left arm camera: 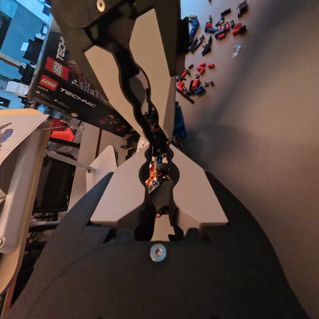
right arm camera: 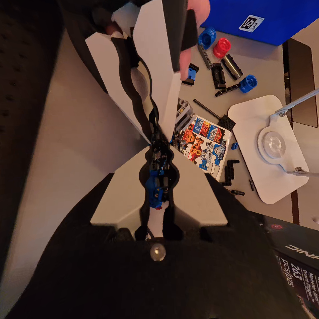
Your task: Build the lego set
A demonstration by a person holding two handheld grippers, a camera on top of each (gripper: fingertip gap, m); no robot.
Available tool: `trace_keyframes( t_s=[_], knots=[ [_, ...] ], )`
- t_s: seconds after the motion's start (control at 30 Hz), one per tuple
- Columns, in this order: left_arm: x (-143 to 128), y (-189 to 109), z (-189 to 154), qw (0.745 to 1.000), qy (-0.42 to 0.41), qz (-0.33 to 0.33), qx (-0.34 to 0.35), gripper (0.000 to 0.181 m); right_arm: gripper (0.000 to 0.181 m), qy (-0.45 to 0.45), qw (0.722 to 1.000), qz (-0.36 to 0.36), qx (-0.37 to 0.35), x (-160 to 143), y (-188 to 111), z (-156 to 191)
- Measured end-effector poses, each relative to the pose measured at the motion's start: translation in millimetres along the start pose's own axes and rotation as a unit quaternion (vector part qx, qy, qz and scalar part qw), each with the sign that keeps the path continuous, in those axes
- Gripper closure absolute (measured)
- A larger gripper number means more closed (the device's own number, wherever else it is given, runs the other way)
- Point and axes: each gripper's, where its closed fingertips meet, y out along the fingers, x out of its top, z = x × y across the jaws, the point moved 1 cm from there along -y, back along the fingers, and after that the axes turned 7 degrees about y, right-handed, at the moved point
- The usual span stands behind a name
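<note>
Sticker sheet (right arm camera: 205,146) only beside right tool (right arm camera: 159,146)

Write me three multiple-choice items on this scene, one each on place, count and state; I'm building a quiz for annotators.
1. Where is the sticker sheet?
A) clamped in a gripper
B) flat on the table, beside the gripper tips
C) hanging off the table edge

2. Which loose wheel hubs appear in the right wrist view?
A) three blue
B) two red, one blue
C) two blue, one red

3. The right gripper is:
A) shut on the lego assembly
B) wide open
C) lying on the table

Key: 1 B, it lies flat on the tabletop; 2 C, two blue and one red show; 3 A, its fingers pinch the build.
</note>
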Motion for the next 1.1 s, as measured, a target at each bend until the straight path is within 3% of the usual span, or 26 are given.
trace_keyframes(
  t_s=[0.5, 0.7, 0.8, 1.1],
  knots=[
    [5, -13, 14, 0.995, -0.044, -0.092, 0.022, 0.168, 0.168, -0.064, 0.994, -0.067, -0.064, 16, -9, -5],
    [-8, -7, 9, 0.997, -0.044, -0.06, 0.007, 0.167, 0.168, -0.084, 0.992, -0.023, -0.096, 11, -1, -7],
    [-16, -2, 5, 0.997, -0.062, -0.034, -0.009, 0.153, 0.168, -0.099, 0.989, 0.007, -0.111, 5, 3, -8],
    [-19, 5, 1, 0.998, -0.054, -0.02, -0.003, 0.166, 0.168, -0.135, 0.978, 0.057, -0.15, -3, 11, -11]
  ],
)
